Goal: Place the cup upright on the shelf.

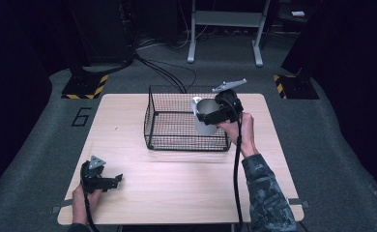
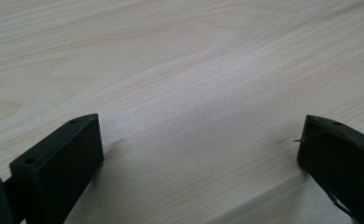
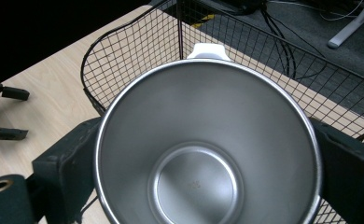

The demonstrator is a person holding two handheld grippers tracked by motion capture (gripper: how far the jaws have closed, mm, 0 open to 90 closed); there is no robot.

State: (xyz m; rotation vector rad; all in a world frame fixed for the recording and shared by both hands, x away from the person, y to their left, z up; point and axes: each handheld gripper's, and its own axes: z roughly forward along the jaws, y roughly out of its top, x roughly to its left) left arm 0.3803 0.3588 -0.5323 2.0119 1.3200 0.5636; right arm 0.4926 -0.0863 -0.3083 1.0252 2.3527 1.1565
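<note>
Right now I have the right gripper (image 1: 214, 116) clamped on a stainless steel cup (image 1: 203, 116), one jaw on each side of its wall, and I hold it in the air over the right end of the black wire basket (image 1: 169, 126), which sits at about twelve o'clock from the middle of the wooden table (image 1: 177, 193). In the right gripper view the cup (image 3: 208, 154) faces the camera mouth-first, empty, with a small white tab (image 3: 207, 50) showing just past its far rim, and the basket's mesh (image 3: 138, 51) lies beyond and below it. I judge the step in hand to be lowering the cup into the basket. To do it well I would keep the squeeze steady, since the polished wall looks slippery, and bring the cup down inside the rim rather than across it, because the wire wall near five o'clock of the basket sits close under my hand and could catch a jaw. I would let go only once the cup rests on the mesh floor, as a round cup dropped on its side may roll. My left gripper (image 1: 110, 181) rests low at about seven o'clock on the table, well apart from the basket; its jaws stand wide apart with nothing between them, only bare wood grain (image 2: 194, 93) ahead, and it has no part in this step.
</note>
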